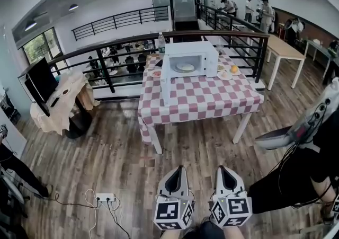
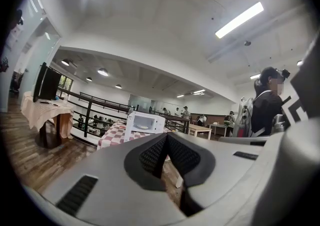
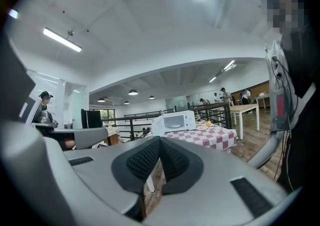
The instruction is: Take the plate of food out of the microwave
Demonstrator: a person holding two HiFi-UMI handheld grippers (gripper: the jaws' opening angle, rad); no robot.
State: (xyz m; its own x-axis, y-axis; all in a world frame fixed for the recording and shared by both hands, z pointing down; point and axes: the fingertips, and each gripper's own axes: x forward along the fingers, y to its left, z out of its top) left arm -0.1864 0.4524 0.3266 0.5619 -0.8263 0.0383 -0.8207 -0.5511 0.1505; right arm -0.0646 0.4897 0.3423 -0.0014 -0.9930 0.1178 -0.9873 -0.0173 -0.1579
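A white microwave [image 1: 186,59] stands on a table with a red-and-white checked cloth [image 1: 204,100] across the room. Its door [image 1: 166,81] hangs open to the left. Inside lies a pale plate of food [image 1: 185,67]. My left gripper [image 1: 179,169] and right gripper [image 1: 221,168] sit side by side at the bottom of the head view, well short of the table, both pointing at it. Each is shut with nothing between its pads. The left gripper view shows the left gripper [image 2: 166,138] with the microwave [image 2: 145,122] small and far ahead. The right gripper [image 3: 160,142] faces the microwave [image 3: 175,121] likewise.
Small plates [image 1: 224,74] and an orange [image 1: 234,68] lie right of the microwave, with a bottle [image 1: 161,42] behind. A power strip [image 1: 105,197] and cables lie on the wood floor to my left. A draped table with a TV [image 1: 41,81] stands left. A person [image 1: 304,169] is close on my right.
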